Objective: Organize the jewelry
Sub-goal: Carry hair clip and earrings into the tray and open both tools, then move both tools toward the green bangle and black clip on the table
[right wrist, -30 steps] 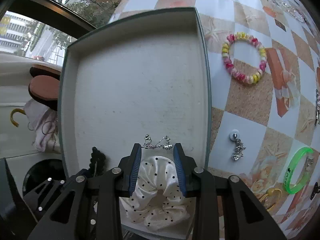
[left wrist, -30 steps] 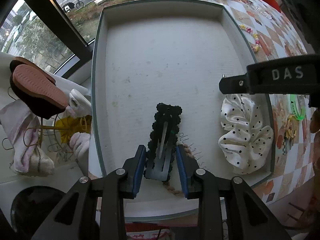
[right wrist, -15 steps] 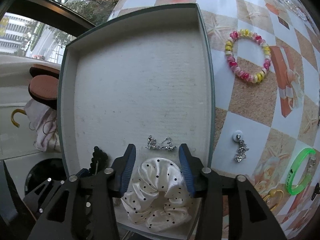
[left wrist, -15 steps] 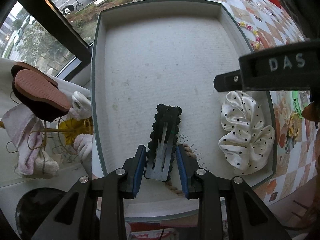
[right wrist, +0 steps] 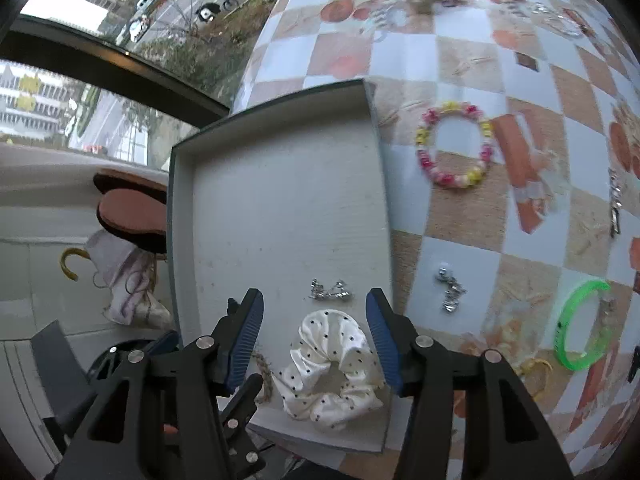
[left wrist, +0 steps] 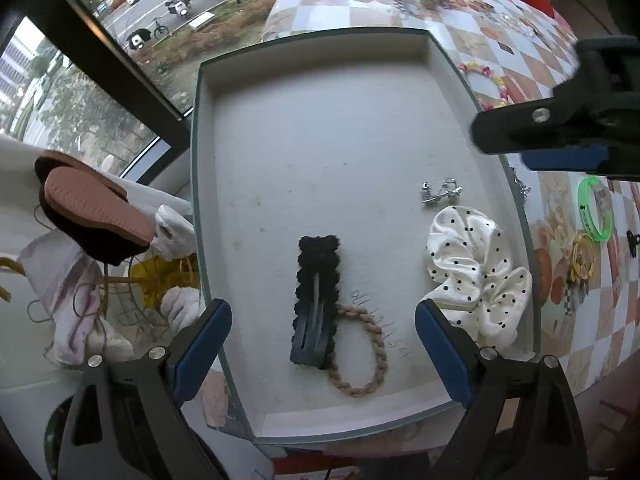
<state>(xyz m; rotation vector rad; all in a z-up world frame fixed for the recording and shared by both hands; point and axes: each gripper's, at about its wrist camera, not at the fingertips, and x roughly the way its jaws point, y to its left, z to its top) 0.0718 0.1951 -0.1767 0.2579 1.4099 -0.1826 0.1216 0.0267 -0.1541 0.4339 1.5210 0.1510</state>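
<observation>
A shallow white tray [left wrist: 320,92] [right wrist: 280,184] holds a black crocheted hair clip [left wrist: 316,292], a beige braided hair tie [left wrist: 366,354], a white polka-dot scrunchie [left wrist: 476,272] [right wrist: 332,364] and silver earrings [left wrist: 440,192] [right wrist: 330,291]. My left gripper [left wrist: 320,344] hovers above the clip; its jaws are opening wide and the clip lies free between them. My right gripper [right wrist: 316,336] hangs over the scrunchie, its jaws opening too, pads off the fabric. In the left wrist view the right gripper's finger [left wrist: 560,120] crosses the upper right.
On the checkered tablecloth right of the tray lie a pink-and-yellow bead bracelet [right wrist: 454,144], a silver earring [right wrist: 450,290], a green bangle [right wrist: 584,326] and yellow pieces [left wrist: 580,260]. More jewelry sits at the table's far end. Left of the tray, beyond the table's edge, are slippers [left wrist: 92,208] and cloths.
Both grippers have let go and lifted. The left one released the black clip, uncovering the braided hair tie. The right one released the scrunchie, which now lies loose in the tray.
</observation>
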